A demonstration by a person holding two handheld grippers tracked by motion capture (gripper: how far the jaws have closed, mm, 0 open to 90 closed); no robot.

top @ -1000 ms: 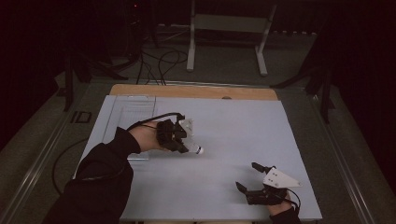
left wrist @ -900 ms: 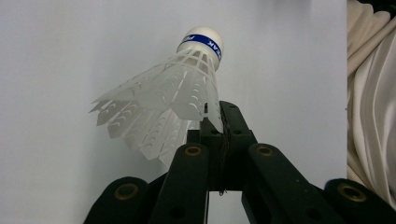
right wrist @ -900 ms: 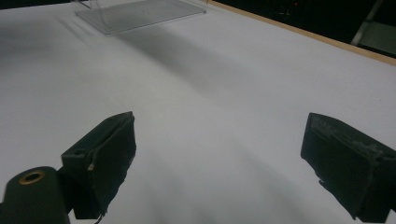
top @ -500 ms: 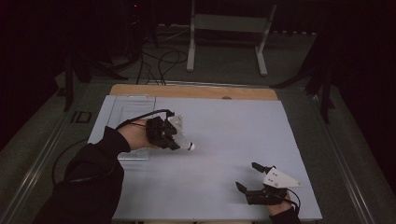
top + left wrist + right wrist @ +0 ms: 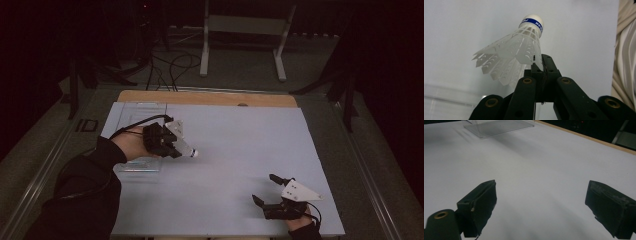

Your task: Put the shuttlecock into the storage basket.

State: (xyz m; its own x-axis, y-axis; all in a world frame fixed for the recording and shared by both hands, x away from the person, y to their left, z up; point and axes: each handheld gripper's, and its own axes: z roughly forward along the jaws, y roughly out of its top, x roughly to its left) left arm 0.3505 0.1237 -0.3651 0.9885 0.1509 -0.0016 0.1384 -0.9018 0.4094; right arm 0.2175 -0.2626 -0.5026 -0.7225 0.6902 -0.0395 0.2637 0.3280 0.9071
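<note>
White table [image 5: 225, 150], clear tray [image 5: 140, 112], left gripper [image 5: 541, 72] pinching shuttlecock [image 5: 519, 47]

The person's left forearm [image 5: 82, 172], in a dark sleeve, reaches in from the lower left and angles toward the middle of the surface. The left hand [image 5: 131, 145] grips the left tongs [image 5: 176, 148], which point to the right; in the left gripper view their jaws are pressed together. The right hand [image 5: 300, 225] sits at the near right edge, holding the right tongs [image 5: 265, 189] low over the surface with the jaws spread wide apart, pointing left.
</note>
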